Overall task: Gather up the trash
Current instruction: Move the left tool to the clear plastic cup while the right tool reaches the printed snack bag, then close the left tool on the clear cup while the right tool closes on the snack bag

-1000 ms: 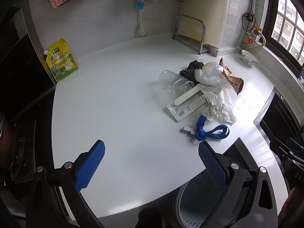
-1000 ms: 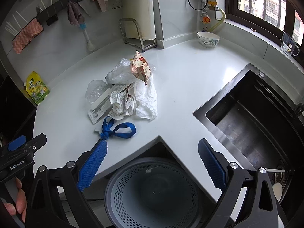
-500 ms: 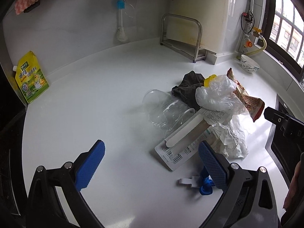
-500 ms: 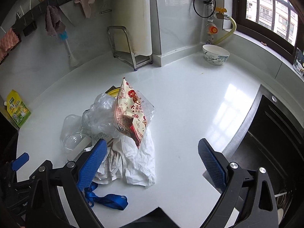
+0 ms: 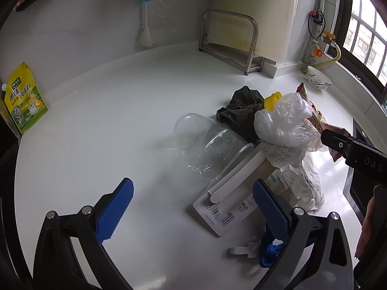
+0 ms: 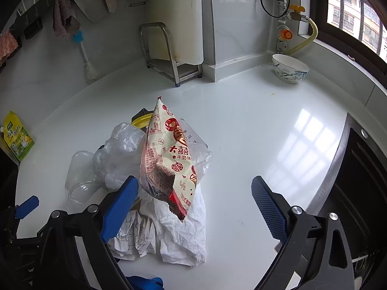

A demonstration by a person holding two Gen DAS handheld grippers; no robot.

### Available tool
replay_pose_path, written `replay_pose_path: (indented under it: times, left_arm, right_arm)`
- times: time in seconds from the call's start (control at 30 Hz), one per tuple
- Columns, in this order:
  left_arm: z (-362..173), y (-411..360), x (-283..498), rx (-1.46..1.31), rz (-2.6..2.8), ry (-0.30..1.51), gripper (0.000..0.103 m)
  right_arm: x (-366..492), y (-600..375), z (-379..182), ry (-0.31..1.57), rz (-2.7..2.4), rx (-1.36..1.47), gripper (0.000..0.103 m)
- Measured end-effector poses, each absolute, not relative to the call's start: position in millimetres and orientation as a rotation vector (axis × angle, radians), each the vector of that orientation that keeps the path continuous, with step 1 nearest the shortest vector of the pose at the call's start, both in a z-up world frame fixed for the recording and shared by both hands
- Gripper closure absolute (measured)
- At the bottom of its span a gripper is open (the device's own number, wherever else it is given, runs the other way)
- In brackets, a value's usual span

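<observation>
Both grippers have closed in on the trash pile since a second ago. From the left wrist, the left gripper (image 5: 192, 207) gapes empty before the clear jar (image 5: 208, 142) and flat package (image 5: 232, 200). From the right wrist, the right gripper (image 6: 194, 200), jaws spread, faces the snack bag (image 6: 167, 159); nothing is collected yet.

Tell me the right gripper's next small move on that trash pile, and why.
Probably ease the right gripper forward and down around the red-and-cream snack wrapper, then close. Its jaws are open and empty, and the wrapper stands on top of the pile, above the crumpled white paper, roughly between the fingers, so it looks the easiest piece to take first.
</observation>
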State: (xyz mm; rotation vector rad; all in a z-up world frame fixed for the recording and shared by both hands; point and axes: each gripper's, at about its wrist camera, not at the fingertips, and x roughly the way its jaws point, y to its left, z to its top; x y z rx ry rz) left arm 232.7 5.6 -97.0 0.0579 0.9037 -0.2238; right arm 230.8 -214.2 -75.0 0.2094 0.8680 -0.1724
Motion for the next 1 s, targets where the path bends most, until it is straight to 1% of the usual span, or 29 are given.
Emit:
replay_pose_path:
  times: [0.1,0.17,0.23,0.27,0.33,0.37,0.43,0.57,0.87,0.97,1.0]
  left_arm:
    - [-100.5,5.1,236.0,0.054,-0.226,0.908,0.006]
    - [-102.2,4.9,238.4,0.051,-0.226,0.907,0.006]
    - [-103.8,4.6,240.6,0.049,-0.224,0.902,0.006]
    - [-104.6,4.5,241.8,0.048,-0.224,0.9,0.006]
    - [-106.8,4.6,243.8,0.046,-0.224,0.897,0.006]
    - [-107.8,4.3,244.8,0.046,-0.224,0.896,0.006]
    - [-109.7,3.4,246.3,0.049,-0.223,0.891,0.006]
    - [-110.5,0.2,250.1,0.07,-0.216,0.863,0.006]
    - [-113.3,-7.9,261.1,0.135,-0.189,0.789,0.007]
    - [-112.9,-11.3,261.8,0.166,-0.182,0.755,0.008]
    - [-112.4,-13.1,262.2,0.18,-0.182,0.744,0.01]
  right_arm:
    - [231.0,-214.6,-76.1,0.863,-0.165,0.22,0.012]
    - [231.9,-213.1,-76.1,0.865,-0.158,0.214,0.021]
    - [234.3,-212.7,-78.2,0.882,-0.152,0.211,0.035]
    - [234.7,-212.4,-79.7,0.89,-0.146,0.214,0.038]
    - [233.3,-211.8,-81.2,0.894,-0.135,0.22,0.052]
    - [232.3,-210.9,-81.2,0.894,-0.132,0.219,0.056]
    - [231.1,-208.2,-80.3,0.896,-0.122,0.212,0.069]
    - [227.6,-204.6,-75.7,0.88,-0.113,0.2,0.072]
    - [221.8,-209.1,-71.6,0.87,-0.117,0.248,0.073]
    - [219.8,-209.6,-71.9,0.872,-0.115,0.267,0.073]
    - [219.0,-209.1,-71.9,0.872,-0.115,0.269,0.073]
